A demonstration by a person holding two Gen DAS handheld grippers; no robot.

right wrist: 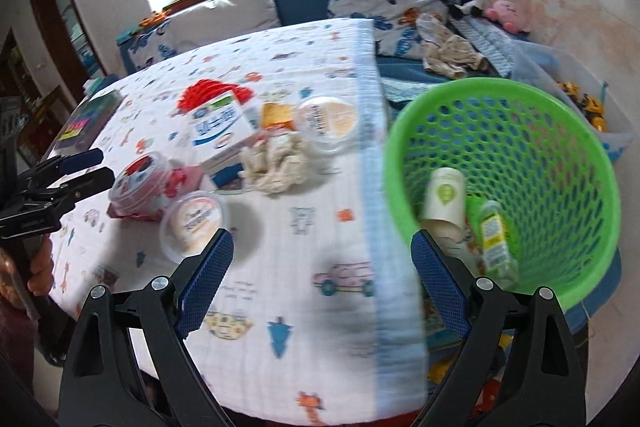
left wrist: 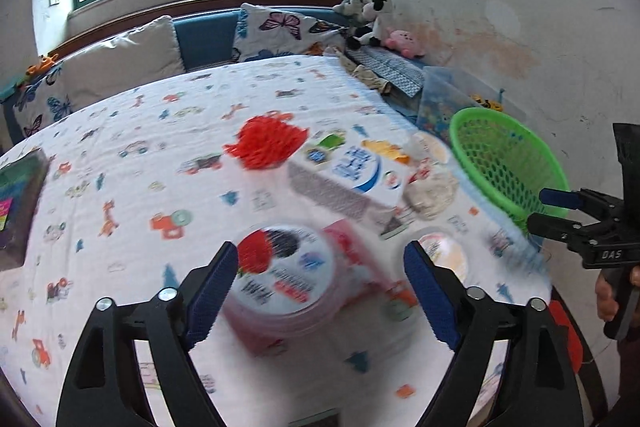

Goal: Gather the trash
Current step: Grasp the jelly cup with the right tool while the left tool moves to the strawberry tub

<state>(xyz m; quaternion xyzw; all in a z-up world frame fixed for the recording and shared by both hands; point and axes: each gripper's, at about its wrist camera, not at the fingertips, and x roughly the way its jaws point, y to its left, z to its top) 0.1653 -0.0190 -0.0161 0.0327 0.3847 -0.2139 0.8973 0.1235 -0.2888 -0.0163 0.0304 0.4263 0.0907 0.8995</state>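
My left gripper (left wrist: 320,287) is open, its blue pads on either side of a red-lidded round tub (left wrist: 280,275) resting on a pink pack; the tub also shows in the right wrist view (right wrist: 140,183). Around it lie a pale round cup (right wrist: 196,223), a white-and-blue carton (right wrist: 218,129), a crumpled tissue (right wrist: 280,163), another cup (right wrist: 328,121) and a red mesh ball (left wrist: 266,141). My right gripper (right wrist: 322,279) is open and empty over the table edge, beside the green basket (right wrist: 560,131), which holds a paper cup (right wrist: 444,199) and a small bottle (right wrist: 496,239).
A patterned cloth covers the table (right wrist: 280,307). A dark box (left wrist: 18,203) sits at the table's left. A sofa with butterfly pillows (left wrist: 280,31), plush toys (left wrist: 372,19) and a clear bin (right wrist: 580,83) lie beyond.
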